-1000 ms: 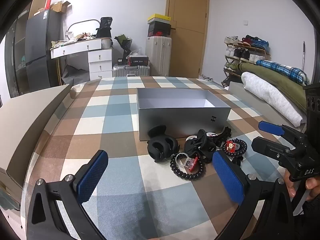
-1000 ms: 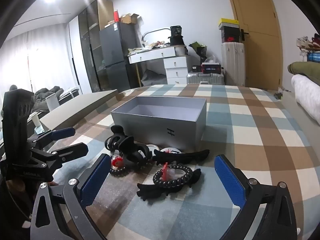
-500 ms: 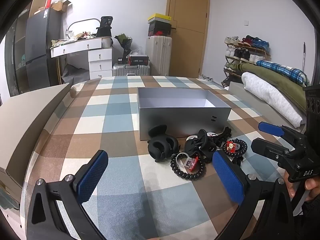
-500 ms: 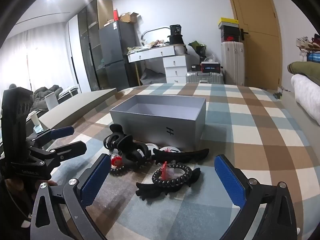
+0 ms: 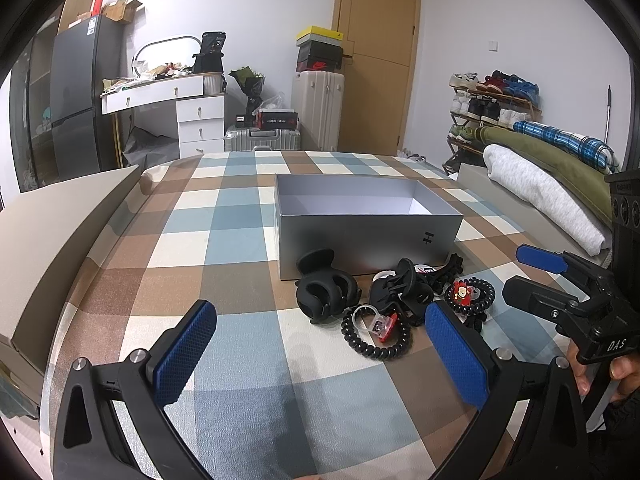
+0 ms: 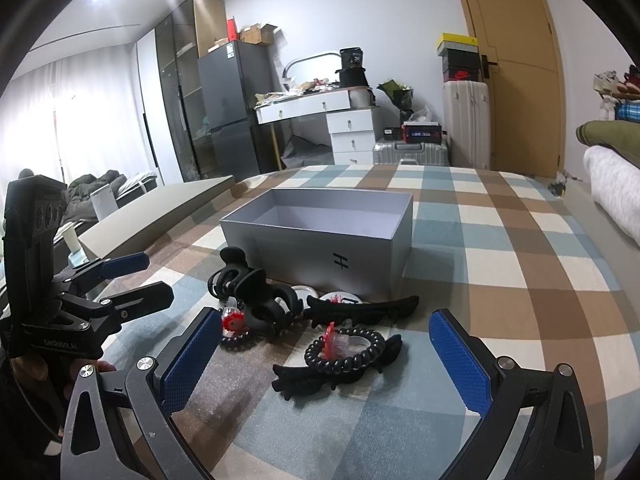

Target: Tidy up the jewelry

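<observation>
An open, empty silver box (image 5: 366, 234) (image 6: 320, 240) stands on the checked cloth. In front of it lies a heap of hair accessories: a black claw clip (image 5: 326, 292) (image 6: 256, 298), a black spiral hair tie with a clear and red charm (image 5: 376, 330), a second spiral tie with a red charm (image 5: 470, 294) (image 6: 346, 350), and long black clips (image 6: 362, 308). My left gripper (image 5: 320, 354) is open and empty, short of the heap. My right gripper (image 6: 324, 362) is open and empty, with the near spiral tie between its fingers' line of sight. Each gripper shows in the other's view, the right one (image 5: 536, 276) and the left one (image 6: 132, 280).
The bed's beige headboard edge (image 5: 60, 220) runs along the left. Rolled blankets (image 5: 540, 188) lie at the right. A white dresser (image 5: 180, 112), suitcases (image 5: 316, 112) and a shoe rack (image 5: 492, 100) stand beyond the bed.
Both grippers have drifted very slightly; the objects have not moved and both grippers stay open.
</observation>
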The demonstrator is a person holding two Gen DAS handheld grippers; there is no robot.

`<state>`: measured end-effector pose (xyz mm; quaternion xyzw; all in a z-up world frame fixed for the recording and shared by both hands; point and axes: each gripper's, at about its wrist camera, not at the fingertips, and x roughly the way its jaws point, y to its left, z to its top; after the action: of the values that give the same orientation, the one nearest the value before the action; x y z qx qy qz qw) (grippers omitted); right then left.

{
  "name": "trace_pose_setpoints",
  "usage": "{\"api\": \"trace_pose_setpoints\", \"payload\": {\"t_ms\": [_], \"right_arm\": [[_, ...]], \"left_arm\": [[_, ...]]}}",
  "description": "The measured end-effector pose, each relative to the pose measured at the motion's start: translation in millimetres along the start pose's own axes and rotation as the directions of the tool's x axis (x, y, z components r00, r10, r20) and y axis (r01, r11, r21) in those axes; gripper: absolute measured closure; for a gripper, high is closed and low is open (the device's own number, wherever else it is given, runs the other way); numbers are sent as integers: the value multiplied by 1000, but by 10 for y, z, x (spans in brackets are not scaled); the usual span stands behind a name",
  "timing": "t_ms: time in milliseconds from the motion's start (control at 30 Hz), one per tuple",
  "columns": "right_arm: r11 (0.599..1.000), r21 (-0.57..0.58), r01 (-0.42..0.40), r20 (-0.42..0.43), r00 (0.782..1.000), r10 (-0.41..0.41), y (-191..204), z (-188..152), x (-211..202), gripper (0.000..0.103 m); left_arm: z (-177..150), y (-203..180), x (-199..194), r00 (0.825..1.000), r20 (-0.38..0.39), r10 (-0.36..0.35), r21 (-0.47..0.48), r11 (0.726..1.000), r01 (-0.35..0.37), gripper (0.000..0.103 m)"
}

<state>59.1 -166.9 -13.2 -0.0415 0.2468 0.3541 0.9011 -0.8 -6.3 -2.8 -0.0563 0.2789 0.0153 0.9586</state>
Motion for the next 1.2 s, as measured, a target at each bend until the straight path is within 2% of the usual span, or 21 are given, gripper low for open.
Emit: {"api": "trace_pose_setpoints", "payload": {"t_ms": [1200], "right_arm": [[1000, 1, 12, -26, 1000, -12, -4, 10, 26, 0]], "left_arm": [[13, 80, 33, 1000, -8, -2, -7, 1000, 2, 1]]}}
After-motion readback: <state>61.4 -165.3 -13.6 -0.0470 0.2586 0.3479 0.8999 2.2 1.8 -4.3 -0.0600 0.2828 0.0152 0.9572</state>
